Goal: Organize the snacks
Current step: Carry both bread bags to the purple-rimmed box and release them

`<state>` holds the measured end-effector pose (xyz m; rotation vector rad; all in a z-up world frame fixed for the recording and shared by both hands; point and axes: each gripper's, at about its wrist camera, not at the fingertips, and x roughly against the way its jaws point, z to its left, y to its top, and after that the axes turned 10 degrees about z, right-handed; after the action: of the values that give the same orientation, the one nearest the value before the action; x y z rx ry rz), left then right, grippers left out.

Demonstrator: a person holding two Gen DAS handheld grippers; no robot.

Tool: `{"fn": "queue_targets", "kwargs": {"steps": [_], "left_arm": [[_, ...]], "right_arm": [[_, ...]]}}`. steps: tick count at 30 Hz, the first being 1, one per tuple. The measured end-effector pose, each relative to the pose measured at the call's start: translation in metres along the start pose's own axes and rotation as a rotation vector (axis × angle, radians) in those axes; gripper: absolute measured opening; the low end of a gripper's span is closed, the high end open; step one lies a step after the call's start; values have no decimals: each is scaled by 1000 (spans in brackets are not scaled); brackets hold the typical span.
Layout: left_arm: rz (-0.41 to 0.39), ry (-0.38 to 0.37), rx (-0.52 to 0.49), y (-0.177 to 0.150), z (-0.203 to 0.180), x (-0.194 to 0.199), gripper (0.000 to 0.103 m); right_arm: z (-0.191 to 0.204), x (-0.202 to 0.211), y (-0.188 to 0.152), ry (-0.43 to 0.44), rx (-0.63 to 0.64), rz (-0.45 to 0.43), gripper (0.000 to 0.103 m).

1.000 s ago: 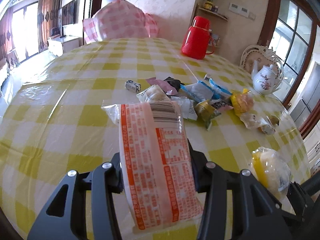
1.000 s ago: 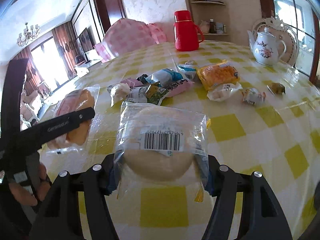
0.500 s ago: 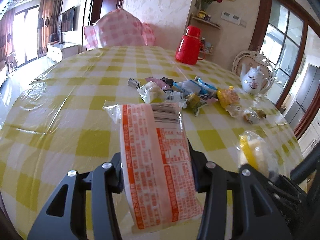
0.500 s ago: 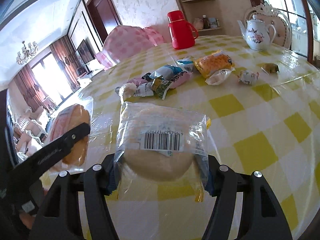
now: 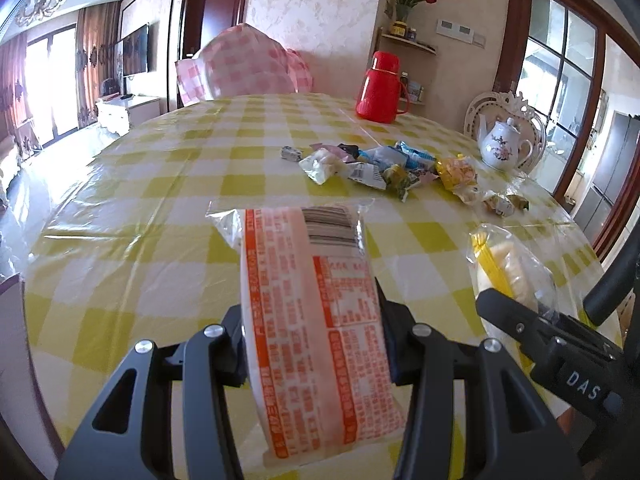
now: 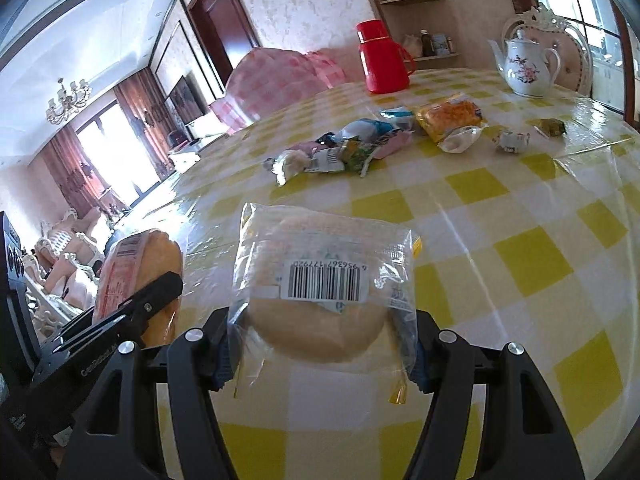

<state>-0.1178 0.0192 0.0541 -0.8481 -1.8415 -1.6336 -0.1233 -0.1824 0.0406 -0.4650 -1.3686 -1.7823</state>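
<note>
Task at an early stage by the look of it: left gripper clamps an orange-printed bread pack between its fingers, held above the near table edge; right gripper clamps a clear-bagged bun likewise. No container in view. The loose snack pile lies mid-table, well apart from both grippers, unsorted
</note>
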Motion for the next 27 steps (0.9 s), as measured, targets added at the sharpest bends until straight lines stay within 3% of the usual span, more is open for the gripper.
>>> {"fn": "queue_targets", "kwargs": {"steps": [14, 17, 18, 19, 21, 27], "left_arm": [[-65, 52, 18, -26, 51, 53, 48], [0, 20, 37, -25, 67, 43, 48], [21, 3, 59, -25, 73, 41, 50], [38, -16, 82, -27, 79, 39, 69], [62, -42, 92, -30, 83, 36, 95], [184, -13, 28, -33, 59, -12, 98]], "right_arm": [[65, -1, -12, 40, 112, 9, 63], [72, -4, -12, 17, 131, 7, 63], [69, -6, -11, 14, 117, 15, 63], [68, -7, -12, 14, 110, 19, 63], [66, -9, -12, 9, 109, 22, 63], [67, -7, -14, 14, 108, 13, 63]]}}
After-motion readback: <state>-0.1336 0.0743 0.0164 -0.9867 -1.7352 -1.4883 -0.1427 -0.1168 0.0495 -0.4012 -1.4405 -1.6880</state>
